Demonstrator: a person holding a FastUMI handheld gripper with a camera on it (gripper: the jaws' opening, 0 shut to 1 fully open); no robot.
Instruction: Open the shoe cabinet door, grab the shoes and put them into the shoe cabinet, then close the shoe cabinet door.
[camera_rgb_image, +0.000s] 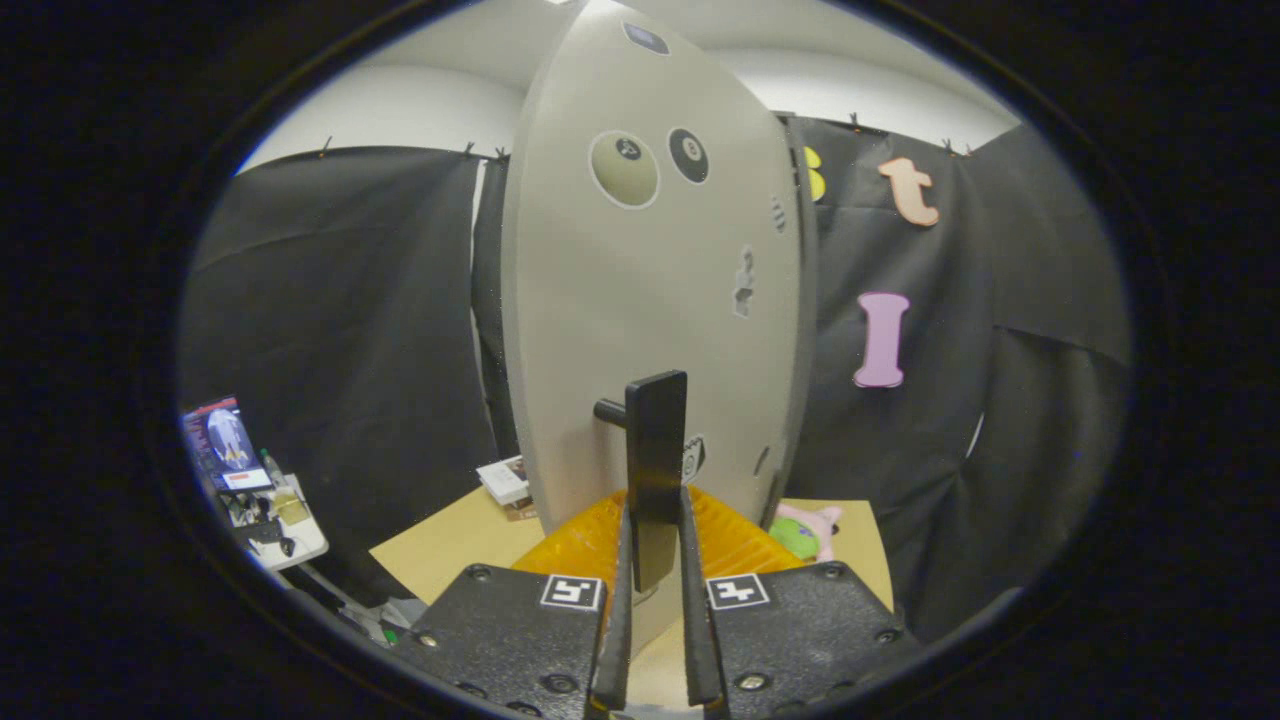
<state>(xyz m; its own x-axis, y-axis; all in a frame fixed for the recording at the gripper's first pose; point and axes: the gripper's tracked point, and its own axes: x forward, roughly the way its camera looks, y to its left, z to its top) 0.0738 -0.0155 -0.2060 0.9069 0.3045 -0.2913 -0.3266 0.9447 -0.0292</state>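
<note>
The shoe cabinet door (655, 300) stands swung open, seen nearly edge-on straight ahead of the tongs (655, 560), pale and tall, with round billiard-ball stickers (625, 168) high on its face. Its dark bar handle (655, 470) sits upright on a short peg, and there it is, right between the fingers: the tongs are nearly closed, both fingers pressed against the lower part of the handle, gripping it. Just behind the handle's foot an orange ribbed thing (590, 545) lies at the base of the door; what it is cannot be told. The tan surface (440, 555) spreads under it all. Beyond the door, to the right, a pink and green plush toy (808, 530) rests on that surface; to the left, a small box (505, 480) lies flat. Well off to the left, a little white side table (290, 545) carries clutter.
</note>
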